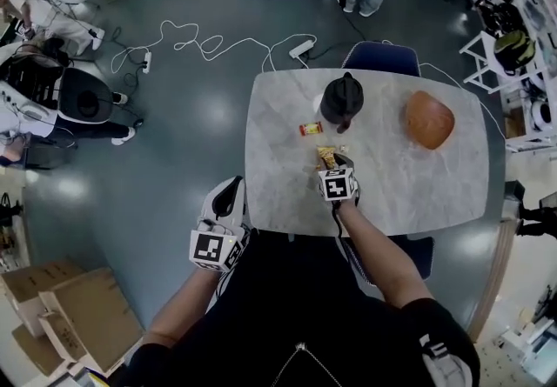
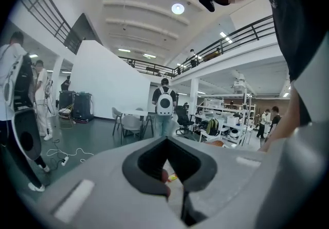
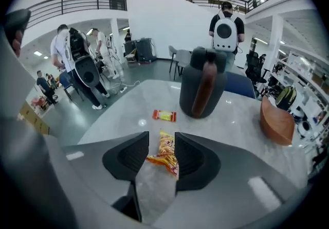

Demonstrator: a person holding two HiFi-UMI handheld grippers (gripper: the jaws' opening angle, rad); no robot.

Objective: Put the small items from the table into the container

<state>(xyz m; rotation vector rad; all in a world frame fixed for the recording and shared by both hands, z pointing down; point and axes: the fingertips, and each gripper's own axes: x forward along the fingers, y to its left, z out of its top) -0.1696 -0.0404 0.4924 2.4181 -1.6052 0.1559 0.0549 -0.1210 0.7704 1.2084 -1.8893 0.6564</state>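
**Right jaws straddling snack packet, not closed yet**

The crinkled yellow-orange foil snack packet (image 3: 164, 155) lies flat about midway between the near and far edges of the grey marble-look tabletop (image 1: 278, 176), a bit toward its left edge. It sits right between the jaws of my right gripper (image 3: 160, 140). Its long axis runs along the gap, pointing away toward the container, so I'd be closing across the narrow width. It sits off-centre, crowding the right-hand pad, and the left pad is clear of it.

The jaws are well apart with nothing gripped. The packet is puffy and wrinkled with red print; I judge it light and likely to slip.

The tall black cylindrical container (image 3: 203, 86) stands beyond it near the far edge. A small red-and-yellow sachet (image 3: 164, 115) lies between the two.

The left gripper (image 1: 228, 194) is off the near-left corner with its jaws together, holding nothing; the right is clearly nearer.
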